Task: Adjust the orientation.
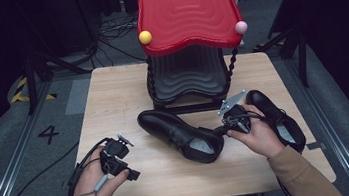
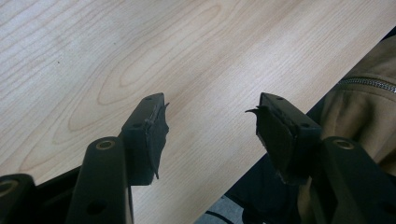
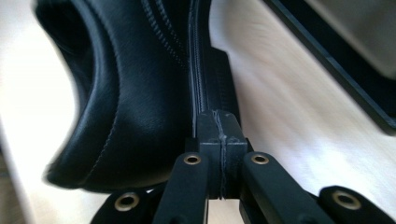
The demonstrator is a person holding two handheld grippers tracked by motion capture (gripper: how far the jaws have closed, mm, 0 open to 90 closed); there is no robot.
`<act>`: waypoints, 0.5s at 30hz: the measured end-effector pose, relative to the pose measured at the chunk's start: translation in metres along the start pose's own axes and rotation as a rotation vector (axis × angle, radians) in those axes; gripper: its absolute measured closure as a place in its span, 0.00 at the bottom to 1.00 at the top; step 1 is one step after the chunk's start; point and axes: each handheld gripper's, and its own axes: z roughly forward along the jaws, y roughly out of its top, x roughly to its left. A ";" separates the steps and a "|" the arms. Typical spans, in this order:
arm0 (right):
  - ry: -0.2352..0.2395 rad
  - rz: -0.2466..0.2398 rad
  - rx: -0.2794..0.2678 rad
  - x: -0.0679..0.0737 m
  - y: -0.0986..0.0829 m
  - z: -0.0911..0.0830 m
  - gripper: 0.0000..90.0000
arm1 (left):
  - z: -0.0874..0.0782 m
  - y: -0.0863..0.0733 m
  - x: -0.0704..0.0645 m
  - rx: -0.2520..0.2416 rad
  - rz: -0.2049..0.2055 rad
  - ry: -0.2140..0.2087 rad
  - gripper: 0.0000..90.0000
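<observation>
Two black leather shoes lie on the wooden table. One shoe rests in the middle with its toe pointing back-left; the other shoe lies at the right, partly behind the person's right hand. My right gripper is shut, with its tips against the back seam of the middle shoe's heel. In the right gripper view the right gripper has nothing visible between its pads. My left gripper is held over the front left of the table. The left gripper is open over bare wood.
A small rack stands at the back centre, with a red wavy top shelf and a black lower shelf. A yellow ball and a pink ball cap its corners. The table's near edge runs close to my left gripper.
</observation>
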 end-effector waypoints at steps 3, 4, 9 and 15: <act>-0.055 0.024 -0.010 -0.008 -0.003 0.007 1.00 | 0.000 0.000 0.000 -0.001 0.003 0.004 0.48; -0.068 0.023 -0.009 -0.010 -0.004 0.009 1.00 | 0.000 0.000 0.000 -0.003 0.001 0.004 0.48; -0.080 0.030 -0.013 -0.018 -0.007 0.015 1.00 | -0.001 0.000 0.000 -0.007 -0.002 0.005 0.48; -0.143 0.049 -0.040 -0.029 -0.013 0.005 0.95 | -0.002 0.001 0.000 -0.012 0.005 0.004 0.48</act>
